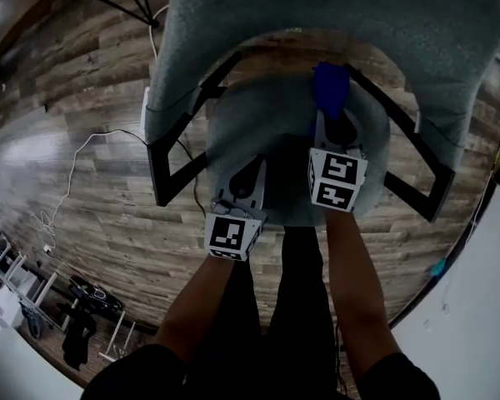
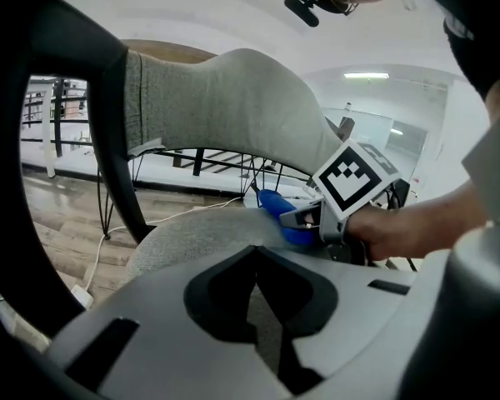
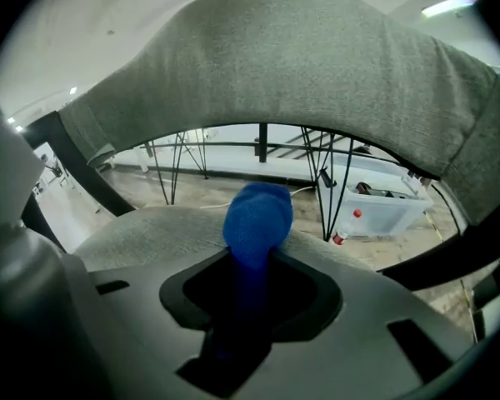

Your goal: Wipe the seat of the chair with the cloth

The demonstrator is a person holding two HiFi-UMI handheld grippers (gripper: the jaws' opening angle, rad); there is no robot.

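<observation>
The chair has a grey fabric seat (image 1: 267, 115) and a curved grey backrest (image 1: 333, 7) on a black frame. My right gripper (image 1: 337, 119) is shut on a bunched blue cloth (image 1: 331, 86), which sticks out past the jaws over the back part of the seat. The right gripper view shows the cloth (image 3: 258, 215) held between the jaws of that gripper (image 3: 252, 261), above the seat (image 3: 150, 232). My left gripper (image 1: 252, 167) is shut and holds nothing, hovering over the seat's front left. Its own view looks across the seat (image 2: 200, 227) to the cloth (image 2: 277, 207).
Black armrest struts stand on both sides of the seat, left (image 1: 179, 152) and right (image 1: 417, 165). A white cable (image 1: 75, 161) trails over the wooden floor at the left. A clear plastic box (image 3: 383, 202) sits on the floor behind the chair.
</observation>
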